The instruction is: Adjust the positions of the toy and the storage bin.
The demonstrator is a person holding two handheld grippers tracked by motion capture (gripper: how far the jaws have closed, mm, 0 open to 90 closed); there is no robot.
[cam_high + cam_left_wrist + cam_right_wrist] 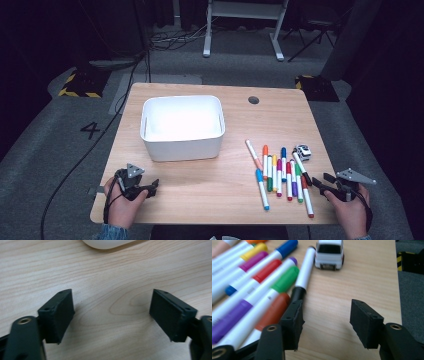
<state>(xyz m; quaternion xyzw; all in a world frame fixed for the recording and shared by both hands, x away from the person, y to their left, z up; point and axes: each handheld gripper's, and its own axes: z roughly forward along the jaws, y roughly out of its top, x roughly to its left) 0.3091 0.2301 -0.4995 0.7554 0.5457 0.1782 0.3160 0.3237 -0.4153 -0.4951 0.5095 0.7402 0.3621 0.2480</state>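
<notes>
A white bin (182,127) stands on the wooden table (220,185), left of centre. Several coloured markers (280,172) lie side by side at the right, with a small white toy car (302,151) just beyond them. My left gripper (150,189) rests near the front left edge, jaws open over bare wood (112,312). My right gripper (320,184) sits at the front right, open and empty, beside the black-capped marker (303,275). In the right gripper view its left jaw is next to the marker's black cap, with the toy car (329,253) farther ahead.
A round cable hole (253,100) is in the table's far right part. Beyond the table are a grey floor, a white desk frame (245,30) and hazard-striped blocks (80,85). The bin's rounded corner (107,243) shows ahead of the left jaws.
</notes>
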